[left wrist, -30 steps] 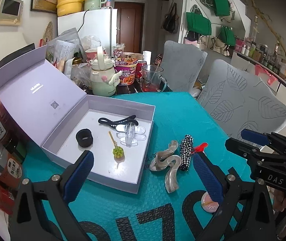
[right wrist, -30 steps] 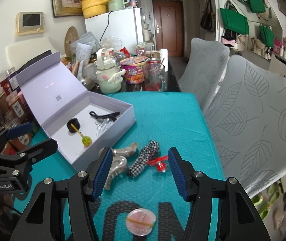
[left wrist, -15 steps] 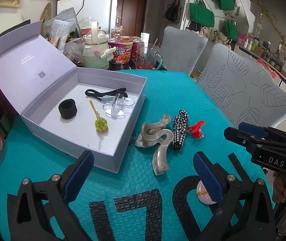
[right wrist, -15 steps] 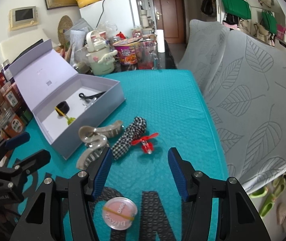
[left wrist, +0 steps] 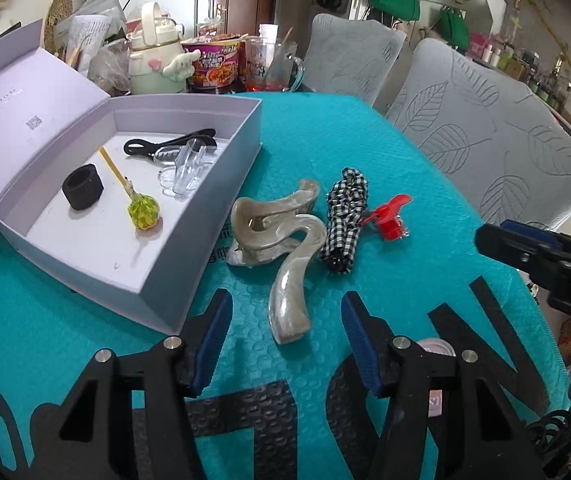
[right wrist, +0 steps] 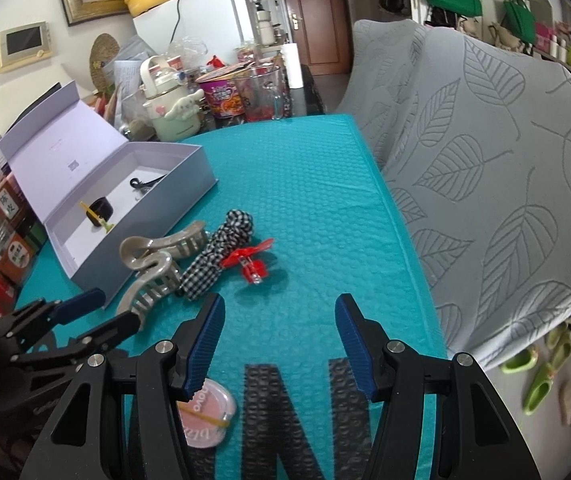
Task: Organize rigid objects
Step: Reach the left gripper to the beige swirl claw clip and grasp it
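Our left gripper [left wrist: 285, 340], jaws just narrowed yet clear, straddles the stiff, glossy hair claw [left wrist: 289, 284] lying on the surface beside the box [left wrist: 189, 276]; we'd pinch its narrow body, the right gripper [right wrist: 277, 340] parted.

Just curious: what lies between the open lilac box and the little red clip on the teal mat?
In the left wrist view, two beige claw clips and a checked black-and-white fabric piece lie between the box and the red clip.

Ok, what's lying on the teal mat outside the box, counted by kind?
Marbled claw clips: 2
Black-and-white checked fabric band: 1
Small red clip: 1
Round pink tin: 1
Total: 5
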Available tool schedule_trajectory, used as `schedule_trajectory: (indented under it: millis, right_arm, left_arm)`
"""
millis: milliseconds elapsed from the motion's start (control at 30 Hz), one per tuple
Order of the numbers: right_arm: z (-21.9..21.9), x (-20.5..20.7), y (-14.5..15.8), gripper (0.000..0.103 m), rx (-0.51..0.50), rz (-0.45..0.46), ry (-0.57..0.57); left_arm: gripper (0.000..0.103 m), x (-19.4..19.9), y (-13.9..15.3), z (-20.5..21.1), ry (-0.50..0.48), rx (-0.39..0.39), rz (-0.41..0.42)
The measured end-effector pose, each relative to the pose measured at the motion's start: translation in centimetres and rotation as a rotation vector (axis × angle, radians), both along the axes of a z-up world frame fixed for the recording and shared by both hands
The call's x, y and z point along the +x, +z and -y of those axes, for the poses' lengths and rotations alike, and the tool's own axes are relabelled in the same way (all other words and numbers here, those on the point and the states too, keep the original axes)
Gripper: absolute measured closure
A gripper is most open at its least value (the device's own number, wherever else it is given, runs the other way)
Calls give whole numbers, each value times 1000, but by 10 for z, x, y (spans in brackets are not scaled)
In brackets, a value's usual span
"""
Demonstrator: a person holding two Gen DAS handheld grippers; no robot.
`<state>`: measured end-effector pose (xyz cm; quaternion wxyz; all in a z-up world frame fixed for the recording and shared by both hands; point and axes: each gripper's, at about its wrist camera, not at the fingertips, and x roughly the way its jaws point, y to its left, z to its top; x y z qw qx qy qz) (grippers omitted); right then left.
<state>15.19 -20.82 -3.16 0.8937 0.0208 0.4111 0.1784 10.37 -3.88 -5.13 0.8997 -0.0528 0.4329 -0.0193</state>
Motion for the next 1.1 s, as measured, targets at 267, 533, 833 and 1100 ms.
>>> schedule_trajectory:
  millis: [267,533,833,1100]
  right_arm:
    - [3,4,-3,45,4,-10,-7]
    - [3,-2,-6,45,18,-18,-1]
    - [4,-20,-7,45,25,-14,-5]
    - [3,-30,-7,45,29,-13,-21]
  left_arm:
    - [83,3,-3,6,-47,-24,11]
    - [83,-18,-3,13,-76,-67,-12]
    - [84,-52,-4,23,-125,-72,-40]
    - [78,-54,-9,24,-109,-26,-72]
